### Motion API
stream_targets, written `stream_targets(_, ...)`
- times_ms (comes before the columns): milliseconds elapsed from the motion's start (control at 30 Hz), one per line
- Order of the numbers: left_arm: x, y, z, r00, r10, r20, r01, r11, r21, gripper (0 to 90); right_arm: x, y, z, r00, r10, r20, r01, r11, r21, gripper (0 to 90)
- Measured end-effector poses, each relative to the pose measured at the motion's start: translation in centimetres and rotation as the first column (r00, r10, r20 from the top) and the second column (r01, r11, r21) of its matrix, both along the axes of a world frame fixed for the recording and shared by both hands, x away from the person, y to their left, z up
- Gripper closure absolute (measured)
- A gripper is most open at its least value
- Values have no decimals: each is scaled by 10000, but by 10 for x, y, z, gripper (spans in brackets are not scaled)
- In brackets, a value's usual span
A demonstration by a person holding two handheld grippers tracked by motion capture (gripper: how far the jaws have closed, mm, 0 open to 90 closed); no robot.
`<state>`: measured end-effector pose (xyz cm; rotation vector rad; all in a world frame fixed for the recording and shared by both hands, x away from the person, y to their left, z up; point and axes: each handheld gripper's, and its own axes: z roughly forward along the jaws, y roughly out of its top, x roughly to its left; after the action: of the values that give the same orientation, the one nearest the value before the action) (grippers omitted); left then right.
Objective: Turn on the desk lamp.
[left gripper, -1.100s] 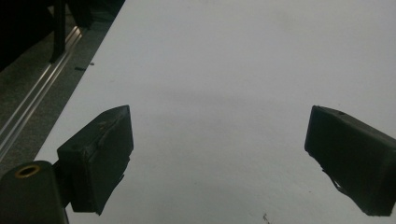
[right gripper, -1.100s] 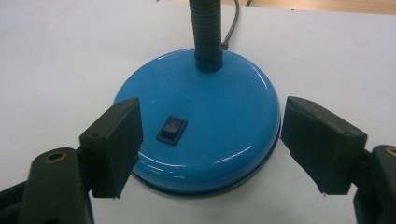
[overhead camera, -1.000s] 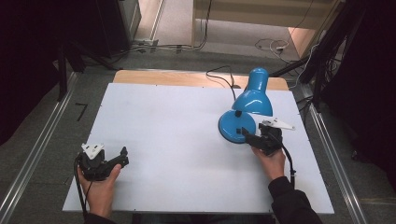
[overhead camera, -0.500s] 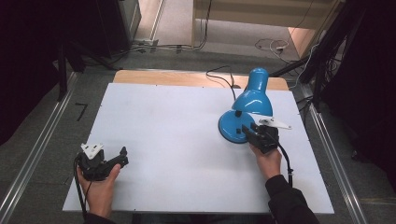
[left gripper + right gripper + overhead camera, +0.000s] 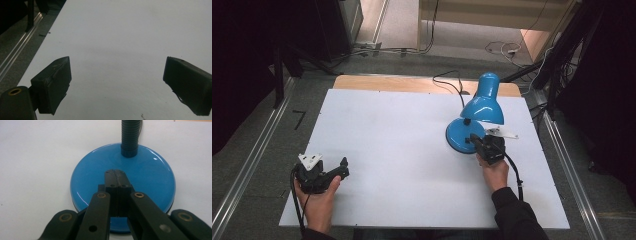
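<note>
With the right gripper (image 5: 115, 173) closed and poised over the lamp base (image 5: 85, 180) at the table's (image 5: 402, 140) right, the lamp sits directly ahead (left gripper (image 5: 343, 167) open, well apart).

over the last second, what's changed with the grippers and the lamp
The right gripper has crept forward over the lamp base, from its near edge toward the black neck. Its jaws are pressed together above the base, holding nothing. The lamp has not moved. The left gripper stays open at the table's near left corner.
</note>
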<state>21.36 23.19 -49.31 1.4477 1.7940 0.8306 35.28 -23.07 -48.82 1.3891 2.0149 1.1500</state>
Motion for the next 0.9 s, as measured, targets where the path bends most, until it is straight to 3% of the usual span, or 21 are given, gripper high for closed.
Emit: stream_targets(900,0,1,-1,10000,32,-48,-33,9999,-133,92,3,6,-8,9999,43,-111,-45,9999,-152,878)
